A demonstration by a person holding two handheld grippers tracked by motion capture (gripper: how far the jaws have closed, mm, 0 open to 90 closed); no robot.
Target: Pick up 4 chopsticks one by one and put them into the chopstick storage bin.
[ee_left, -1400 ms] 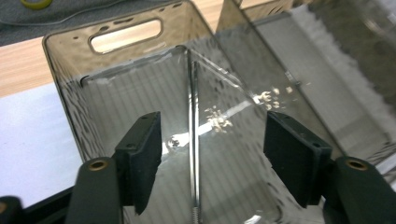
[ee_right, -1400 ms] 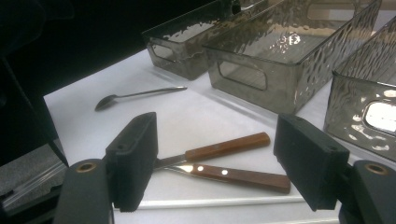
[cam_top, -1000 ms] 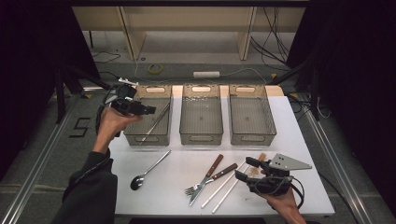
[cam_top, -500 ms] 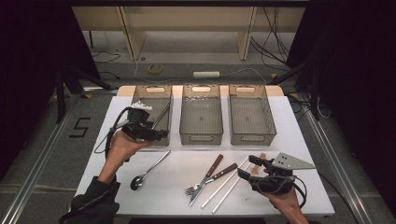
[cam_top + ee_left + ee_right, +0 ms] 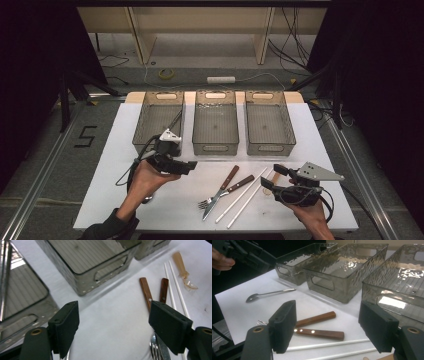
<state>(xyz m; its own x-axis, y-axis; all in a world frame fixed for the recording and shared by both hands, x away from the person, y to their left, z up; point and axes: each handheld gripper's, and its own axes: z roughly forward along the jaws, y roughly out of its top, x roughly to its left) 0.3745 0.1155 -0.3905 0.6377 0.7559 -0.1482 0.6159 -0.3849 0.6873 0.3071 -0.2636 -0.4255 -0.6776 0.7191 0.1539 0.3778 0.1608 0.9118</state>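
1. Our left hand-held gripper (image 5: 192, 166) hangs over the worktop (image 5: 115, 150) in front of the left bin (image 5: 141, 130). Its jaws stand wide apart with nothing between them.
2. We judge it is held low and open like this so that it can come down over a piece of cutlery. Its camera looks across bare white surface towards the fork (image 5: 244, 181) and the knife (image 5: 231, 176).
3. The two wooden-handled pieces lie crossed on the worktop to the right of the left hand-held gripper, near it but apart from it. In the left gripper view their metal tips show just beside the right-hand jaw.
4. Our right hand-held gripper (image 5: 267, 175) waits at the front right of the worktop, also wide open and empty. It points left along the cutlery, as if standing by for its turn.
5. Two white sticks (image 5: 241, 195) lie side by side between the fork and the right hand-held gripper. A small amber spoon (image 5: 182, 267) lies just beyond them, close to the right jaws.
6. A metal spoon (image 5: 269, 293) rests on the worktop on the left hand's side.
7. Three clear bins stand in a row behind all this. The middle bin (image 5: 215, 147) and the right bin (image 5: 268, 147) look empty, and a long slim piece leans in the left one. We read the row as sorting places for the loose cutlery.
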